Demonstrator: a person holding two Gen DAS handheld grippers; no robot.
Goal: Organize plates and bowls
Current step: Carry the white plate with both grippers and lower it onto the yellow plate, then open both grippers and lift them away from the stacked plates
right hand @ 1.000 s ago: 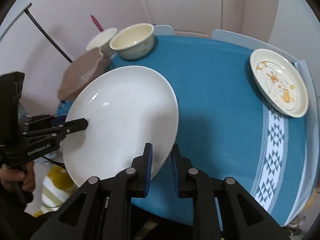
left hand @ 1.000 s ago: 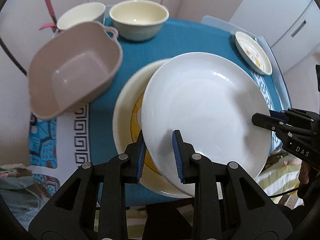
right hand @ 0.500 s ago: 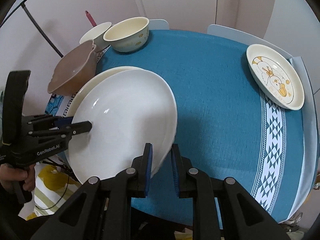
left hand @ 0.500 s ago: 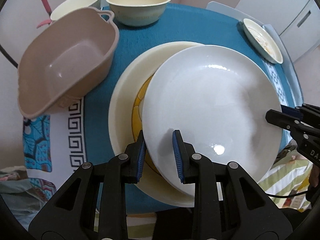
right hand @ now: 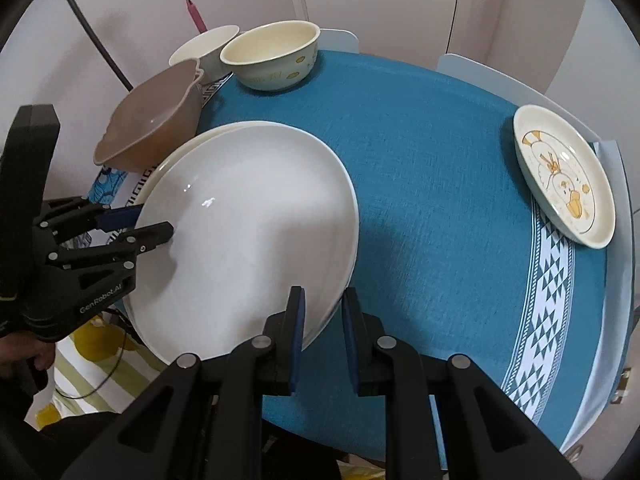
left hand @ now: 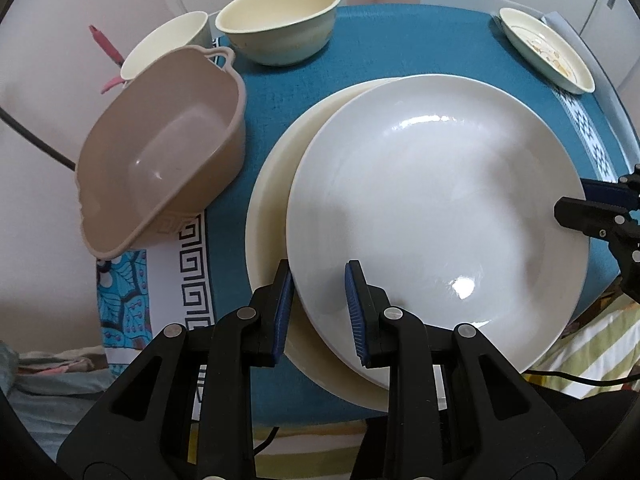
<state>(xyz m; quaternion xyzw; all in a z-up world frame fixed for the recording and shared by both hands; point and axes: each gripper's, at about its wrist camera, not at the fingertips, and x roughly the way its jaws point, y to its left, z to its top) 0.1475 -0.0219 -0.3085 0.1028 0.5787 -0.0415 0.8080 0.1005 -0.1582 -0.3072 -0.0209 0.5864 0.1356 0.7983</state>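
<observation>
Since a second ago the white plate (left hand: 436,216) has come down from its tilt and now lies almost flat over the cream plate (left hand: 268,208) at the near left of the desk (right hand: 432,152), a little off-centre toward you. Your left gripper (left hand: 318,308) and right gripper (right hand: 322,332) each pinch its rim from opposite sides (the fingers look less tight now, but I cannot tell if they have let go). You are in the stacking step. Next, I think, spread both pairs of fingers and pull back level, then fetch the patterned plate (right hand: 564,176) from the far right edge.
</observation>
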